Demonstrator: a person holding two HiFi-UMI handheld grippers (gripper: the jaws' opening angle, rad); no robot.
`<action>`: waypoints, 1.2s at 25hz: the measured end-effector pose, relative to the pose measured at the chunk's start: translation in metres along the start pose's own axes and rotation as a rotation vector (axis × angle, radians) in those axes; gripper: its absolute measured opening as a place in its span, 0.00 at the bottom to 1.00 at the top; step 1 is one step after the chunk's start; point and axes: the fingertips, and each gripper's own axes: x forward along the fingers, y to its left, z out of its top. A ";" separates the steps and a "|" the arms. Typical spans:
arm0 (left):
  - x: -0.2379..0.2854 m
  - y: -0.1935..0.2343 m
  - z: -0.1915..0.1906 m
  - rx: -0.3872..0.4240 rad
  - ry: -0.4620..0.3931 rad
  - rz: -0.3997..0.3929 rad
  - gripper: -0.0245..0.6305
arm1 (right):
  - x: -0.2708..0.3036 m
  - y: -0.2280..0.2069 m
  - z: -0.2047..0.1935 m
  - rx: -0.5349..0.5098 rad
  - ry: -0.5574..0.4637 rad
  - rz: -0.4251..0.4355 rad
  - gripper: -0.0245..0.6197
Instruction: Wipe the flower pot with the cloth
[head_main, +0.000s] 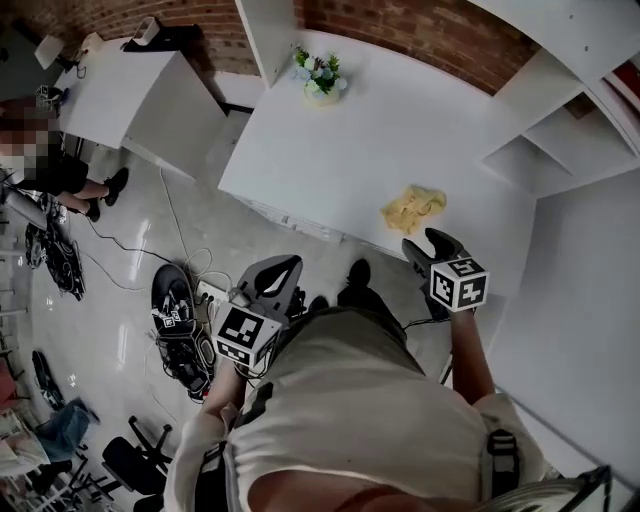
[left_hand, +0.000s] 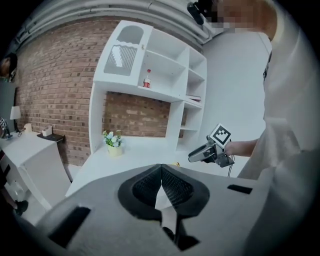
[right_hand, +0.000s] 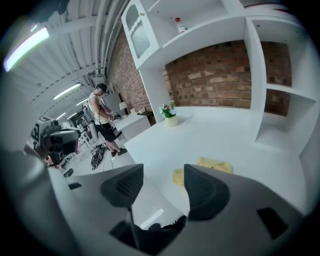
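flower pot (head_main: 321, 92), small, round and pale yellow, with white blooms and green leaves: from the head view it sits upright at the far back corner of the smooth white table (head_main: 400, 130), close to the red brick wall (head_main: 420, 30). the crumpled yellow cloth (head_main: 412, 208) lies flat near the table's front edge, well apart from the pot, its longer side running roughly along that edge. the right gripper (head_main: 432, 242) hangs just short of the cloth, while the left gripper (head_main: 284, 268) is off the table's side, above the glossy floor (head_main: 150, 230).

the left gripper view gives the pot (left_hand: 114, 149) side-on, its long axis vertical and blooms pointing up, below a white shelf unit (left_hand: 150, 65); the head view gives only its top. the left gripper (left_hand: 161, 170) has its ribbed black fingers pressed together on nothing. the right gripper (left_hand: 196, 156) reaches in level over the table, and only a yellow sliver of cloth (left_hand: 177, 163) shows.

the right gripper view alone shows the right gripper (right_hand: 160, 182) with its fingers spread wide and nothing between them. the soft, wrinkled cloth (right_hand: 212, 165) lies just beyond, partly behind one finger. the pot (right_hand: 171, 120) stands far back, upright.
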 end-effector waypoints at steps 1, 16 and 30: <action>0.008 0.001 0.003 -0.011 0.004 0.000 0.07 | 0.004 -0.009 -0.001 0.007 0.011 0.002 0.44; 0.093 0.007 0.024 0.012 0.096 0.099 0.07 | 0.089 -0.107 -0.043 -0.049 0.250 -0.015 0.44; 0.110 0.025 0.017 0.015 0.163 0.099 0.07 | 0.127 -0.140 -0.056 -0.161 0.364 -0.110 0.33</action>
